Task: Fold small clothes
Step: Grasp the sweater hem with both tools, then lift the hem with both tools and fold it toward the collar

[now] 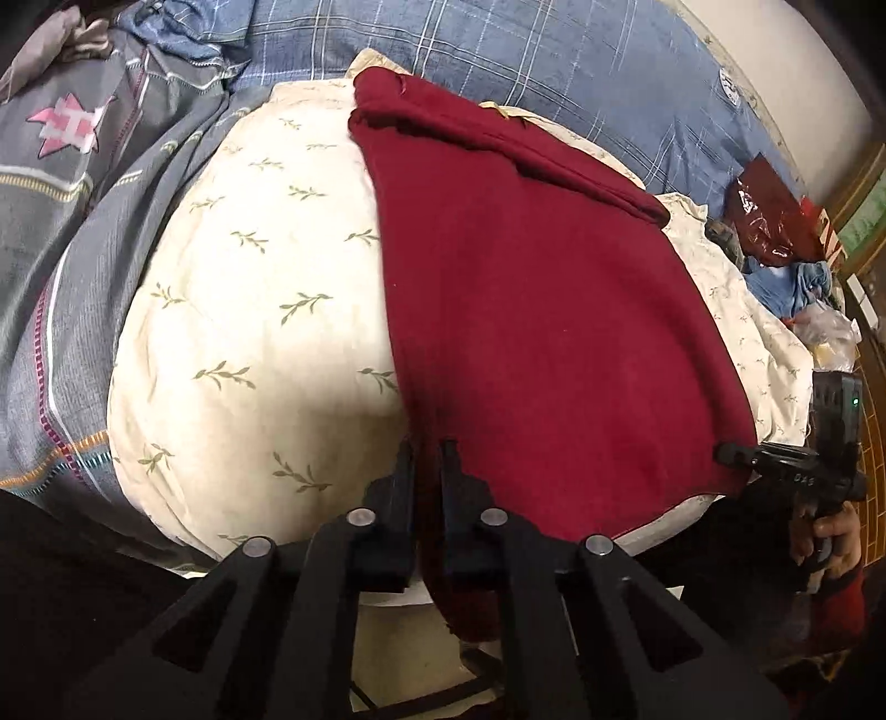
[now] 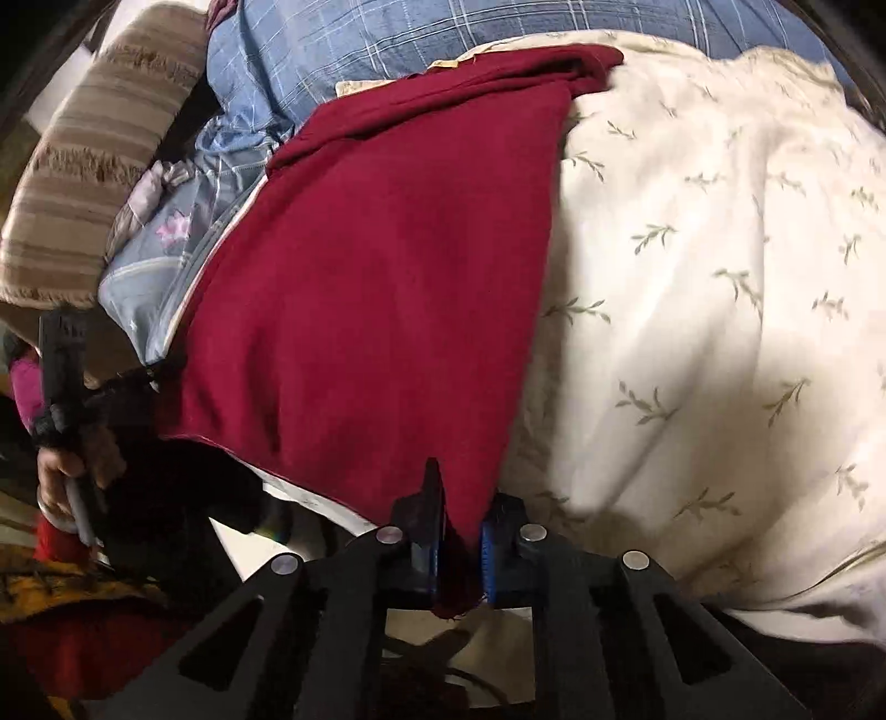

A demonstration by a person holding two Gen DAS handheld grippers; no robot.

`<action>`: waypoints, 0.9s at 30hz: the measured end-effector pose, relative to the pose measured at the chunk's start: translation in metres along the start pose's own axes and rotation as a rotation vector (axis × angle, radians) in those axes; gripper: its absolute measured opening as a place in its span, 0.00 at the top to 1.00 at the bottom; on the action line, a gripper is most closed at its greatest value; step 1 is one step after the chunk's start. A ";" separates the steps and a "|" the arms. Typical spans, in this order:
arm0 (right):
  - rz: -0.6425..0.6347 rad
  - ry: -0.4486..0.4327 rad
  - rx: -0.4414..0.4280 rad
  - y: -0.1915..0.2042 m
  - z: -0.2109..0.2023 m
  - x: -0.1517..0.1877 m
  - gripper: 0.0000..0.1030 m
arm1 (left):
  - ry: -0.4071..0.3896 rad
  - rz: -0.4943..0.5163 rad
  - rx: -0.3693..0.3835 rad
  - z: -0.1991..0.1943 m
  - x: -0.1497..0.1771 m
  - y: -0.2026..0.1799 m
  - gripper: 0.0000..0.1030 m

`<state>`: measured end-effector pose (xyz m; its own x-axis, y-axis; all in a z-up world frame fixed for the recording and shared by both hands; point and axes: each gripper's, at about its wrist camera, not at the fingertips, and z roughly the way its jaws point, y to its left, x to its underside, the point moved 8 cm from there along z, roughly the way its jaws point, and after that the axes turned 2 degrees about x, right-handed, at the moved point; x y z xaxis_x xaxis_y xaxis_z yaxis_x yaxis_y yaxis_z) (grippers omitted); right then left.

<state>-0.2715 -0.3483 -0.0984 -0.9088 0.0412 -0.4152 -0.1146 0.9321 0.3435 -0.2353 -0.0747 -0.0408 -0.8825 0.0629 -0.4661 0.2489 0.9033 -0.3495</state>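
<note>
The left wrist fisheye looks steeply down and forward along its own fingers [image 1: 412, 459] from close above a dark red garment [image 1: 531, 310] spread on a cream leaf-print pillow [image 1: 249, 288], the other handheld gripper [image 1: 830, 448] at the frame's right edge. The right wrist fisheye takes the same close, downward view from the garment's [image 2: 376, 299] opposite corner, its partner gripper [image 2: 66, 382] at left. Both share garment, pillow [image 2: 709, 266] and blue plaid bedding [image 1: 498, 50] across the top.

A cream leaf-printed pillow [image 1: 249, 332] lay on a blue checked sheet [image 1: 498, 50], beside a grey patterned quilt [image 1: 72, 221] and perhaps a striped cushion [image 2: 94, 166].
</note>
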 end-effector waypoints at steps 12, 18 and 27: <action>0.004 0.006 -0.056 -0.001 0.003 0.002 0.56 | 0.002 -0.034 -0.076 0.011 -0.001 0.006 0.51; 0.001 0.016 -0.053 0.007 0.005 0.000 0.56 | 0.010 -0.027 -0.089 0.013 0.002 0.006 0.51; -0.002 0.012 -0.086 0.009 0.006 0.001 0.57 | 0.026 -0.030 -0.056 0.017 0.011 -0.003 0.50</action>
<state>-0.2709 -0.3381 -0.1010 -0.9131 0.0344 -0.4063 -0.1502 0.8980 0.4136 -0.2386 -0.0841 -0.0589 -0.8996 0.0463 -0.4343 0.2005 0.9272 -0.3164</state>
